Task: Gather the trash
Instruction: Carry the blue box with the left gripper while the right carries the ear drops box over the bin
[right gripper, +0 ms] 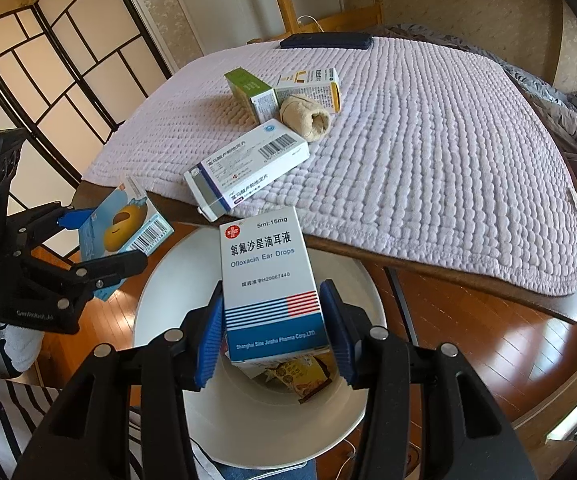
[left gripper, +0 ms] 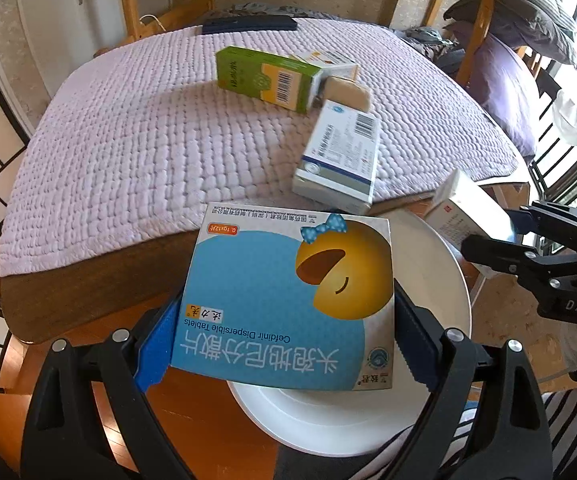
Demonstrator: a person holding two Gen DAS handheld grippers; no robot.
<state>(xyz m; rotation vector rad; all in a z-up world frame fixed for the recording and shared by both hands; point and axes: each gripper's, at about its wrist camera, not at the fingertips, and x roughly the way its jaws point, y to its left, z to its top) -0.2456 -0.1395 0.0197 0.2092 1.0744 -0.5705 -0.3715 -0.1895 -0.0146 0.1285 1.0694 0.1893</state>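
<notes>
My left claw (left gripper: pixel 284 332) grips the flat blue box (left gripper: pixel 284 296) with the yellow face by its sides. My right claw (right gripper: pixel 274 332) grips the tall white ear drops box (right gripper: pixel 270 284). Both boxes hang over the white bin (right gripper: pixel 160 292) on the wood floor, close to the near edge of the bed (right gripper: pixel 448 160). A snack wrapper (right gripper: pixel 304 376) lies in the bin. Farther off on the bed's quilt lie a long white box (right gripper: pixel 248 168), a green box (right gripper: pixel 248 90), a small roll of cloth (right gripper: pixel 306 117) and another white box (right gripper: pixel 312 84).
</notes>
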